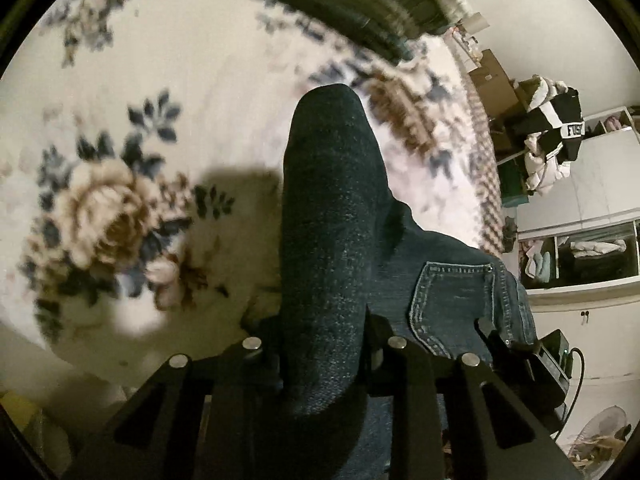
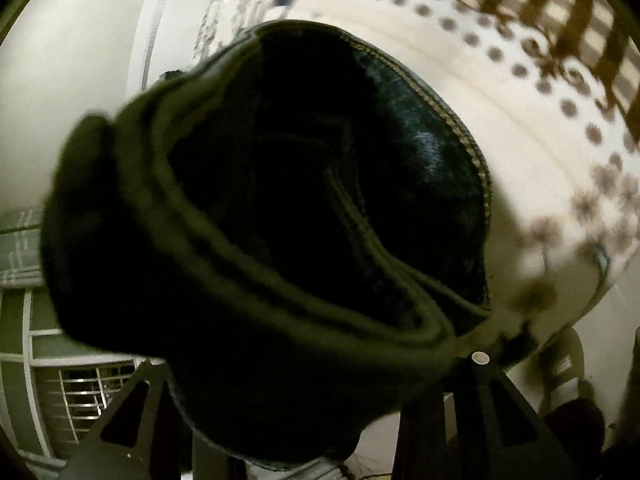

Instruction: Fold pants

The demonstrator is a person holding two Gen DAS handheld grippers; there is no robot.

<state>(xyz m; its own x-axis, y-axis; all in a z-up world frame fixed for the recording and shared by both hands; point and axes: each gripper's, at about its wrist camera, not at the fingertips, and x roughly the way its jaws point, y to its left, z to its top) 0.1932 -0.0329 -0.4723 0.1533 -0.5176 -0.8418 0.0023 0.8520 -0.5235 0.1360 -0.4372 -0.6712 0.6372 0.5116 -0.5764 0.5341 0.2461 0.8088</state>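
Dark blue jeans [image 1: 332, 240] hang from my left gripper [image 1: 320, 354], which is shut on a thick fold of the denim. The fold runs up the middle of the left wrist view. A back pocket [image 1: 456, 300] with light stitching shows to the right. In the right wrist view, my right gripper [image 2: 316, 364] is shut on the jeans [image 2: 280, 220]. The dark cloth bulges over the fingers and fills most of that view, with a stitched hem [image 2: 452, 120] along its upper right edge. Both views are blurred by motion.
A cream blanket [image 1: 120, 208] with blue and brown flowers lies below the jeans, and shows in the right wrist view [image 2: 540, 140]. A pile of clothes [image 1: 552, 136], cardboard boxes and white cabinets [image 1: 600, 200] stand at the right. A barred window [image 2: 80, 388] is at lower left.
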